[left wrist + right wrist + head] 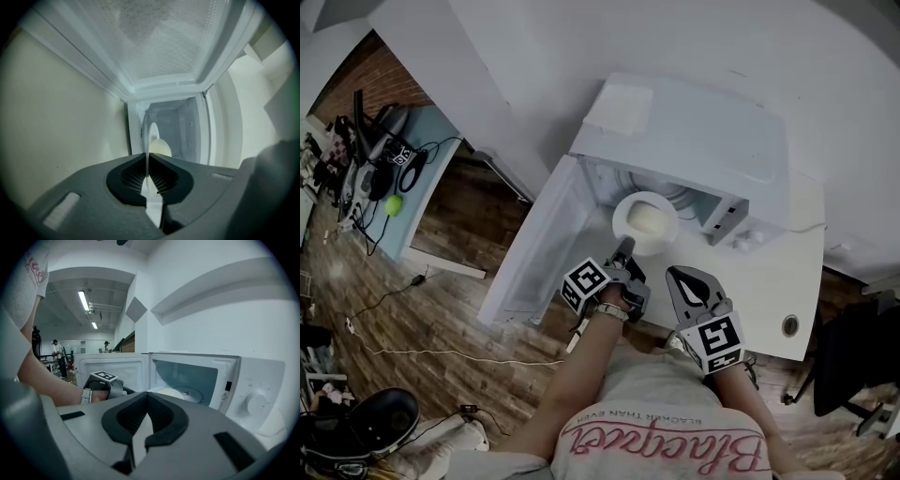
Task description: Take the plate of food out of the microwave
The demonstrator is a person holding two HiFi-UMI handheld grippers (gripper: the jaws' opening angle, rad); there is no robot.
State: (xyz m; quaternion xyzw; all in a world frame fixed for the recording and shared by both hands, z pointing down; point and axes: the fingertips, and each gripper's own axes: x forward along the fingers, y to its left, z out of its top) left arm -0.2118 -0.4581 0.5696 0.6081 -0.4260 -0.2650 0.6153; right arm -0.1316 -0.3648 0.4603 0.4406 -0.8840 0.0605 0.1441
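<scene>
Closest to the lens, a pale shirt (666,445) with pink lettering, on the near side of the microwave (694,141). Just ahead of it, toward the microwave, two bare forearms and both tongs. Left gripper (624,249) reaching to the microwave's open mouth, clamped tight on the near rim of the plate (645,223). In the left gripper view, that rim seen edge-on as a thin white line pinched between the ribbed pads (164,177), with a pale yellowish mound of food (161,147) beyond them. Plate itself low in the front of the microwave's cavity, right at the opening. Right gripper (692,284) in front of the microwave, just right of the left one, clear of the plate, above the white counter (773,281); tips closed together, nothing between them. Door (539,246) swung wide open to the microwave's left. From the right gripper view, a round dial (257,404) on the microwave's control panel, right of the cavity, and a glass turntable (199,394) inside, behind the plate.
</scene>
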